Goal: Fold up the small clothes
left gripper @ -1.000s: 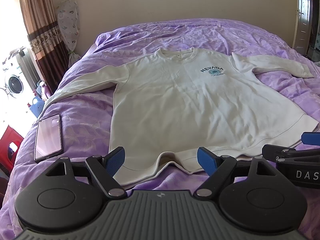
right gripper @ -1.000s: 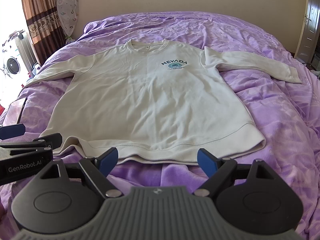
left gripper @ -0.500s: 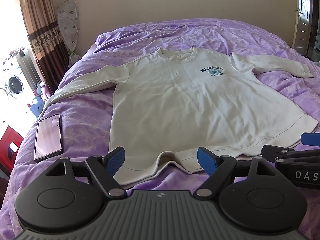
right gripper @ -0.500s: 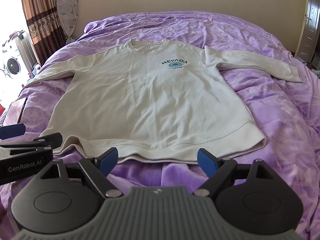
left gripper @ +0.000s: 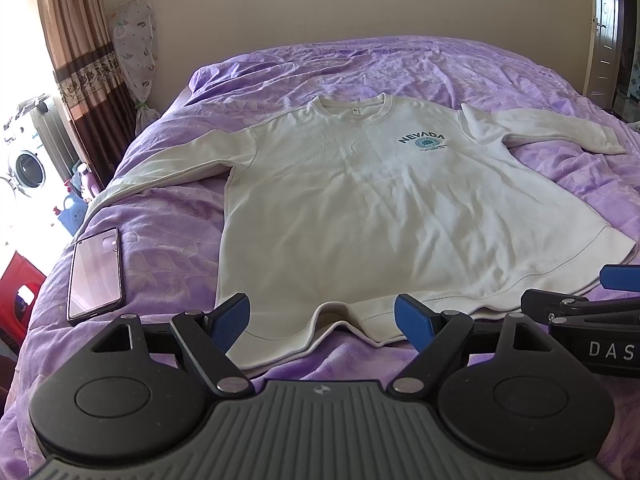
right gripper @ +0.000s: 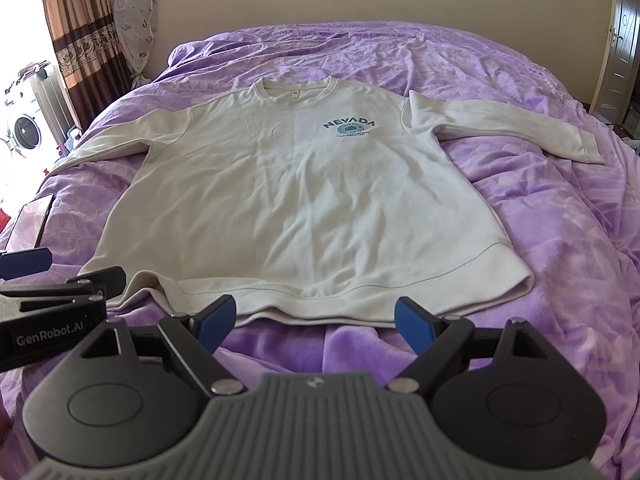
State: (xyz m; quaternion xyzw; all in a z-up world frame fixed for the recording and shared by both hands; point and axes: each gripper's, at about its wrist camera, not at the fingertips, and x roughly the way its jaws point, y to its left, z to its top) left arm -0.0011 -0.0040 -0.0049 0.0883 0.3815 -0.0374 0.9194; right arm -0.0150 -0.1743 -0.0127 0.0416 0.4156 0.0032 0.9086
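A cream long-sleeved sweatshirt [left gripper: 360, 208] [right gripper: 304, 204] with a blue NEVADA print lies flat, face up, on a purple bedspread [left gripper: 400, 64] [right gripper: 560, 240], both sleeves spread outward. Its hem faces me and is slightly rumpled near the left side. My left gripper [left gripper: 322, 318] hovers open just before the hem's left part, nothing between its blue pads. My right gripper [right gripper: 316, 320] is open too, just short of the hem's middle-right. Each gripper shows at the edge of the other's view.
A black phone [left gripper: 95, 276] [right gripper: 34, 218] lies on the bedspread left of the sweatshirt. Beyond the bed's left edge are a curtain [left gripper: 80, 60], a washing machine [left gripper: 24, 168] and a red object [left gripper: 16, 300]. A door [right gripper: 620, 40] stands at the right.
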